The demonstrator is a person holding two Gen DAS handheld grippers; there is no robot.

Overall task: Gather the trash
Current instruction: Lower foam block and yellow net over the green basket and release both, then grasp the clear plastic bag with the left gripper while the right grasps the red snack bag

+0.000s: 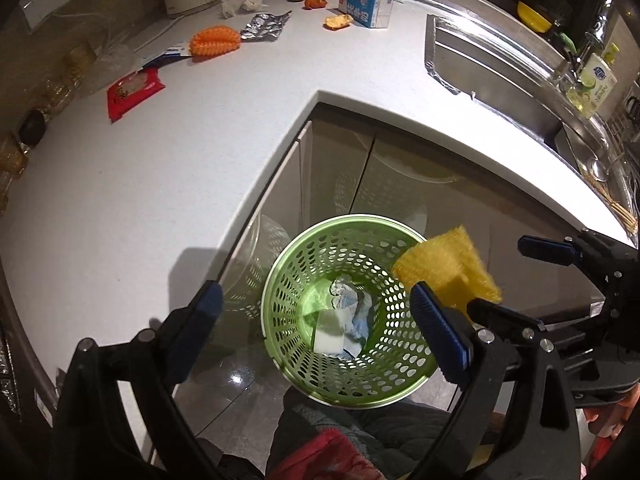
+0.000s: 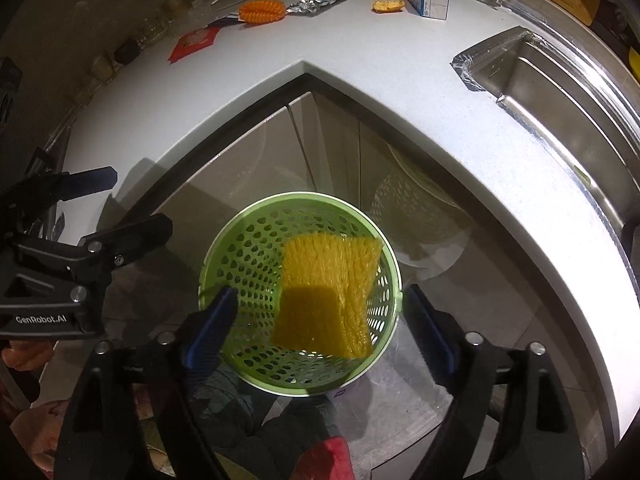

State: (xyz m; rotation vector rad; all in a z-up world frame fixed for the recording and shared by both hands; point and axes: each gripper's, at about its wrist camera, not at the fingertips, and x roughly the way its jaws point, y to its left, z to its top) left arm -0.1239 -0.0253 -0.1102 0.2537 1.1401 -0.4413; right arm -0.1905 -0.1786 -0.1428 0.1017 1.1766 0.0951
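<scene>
A yellow scrubbing pad (image 2: 326,294) is seen in mid-air over the mouth of the green perforated bin (image 2: 240,256), touched by neither claw. The right claw (image 2: 320,322) is spread wide around it, and the left claw (image 1: 316,316) is likewise held apart above the bin, where crumpled paper (image 1: 344,316) lies. More trash, including a red wrapper (image 1: 134,92) and foil (image 1: 264,26), is left on the white tabletop (image 1: 160,168).

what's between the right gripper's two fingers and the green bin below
A yellow sponge, loose between the open right gripper fingers, hangs over the green bin. The right wrist view shows it best.
</scene>
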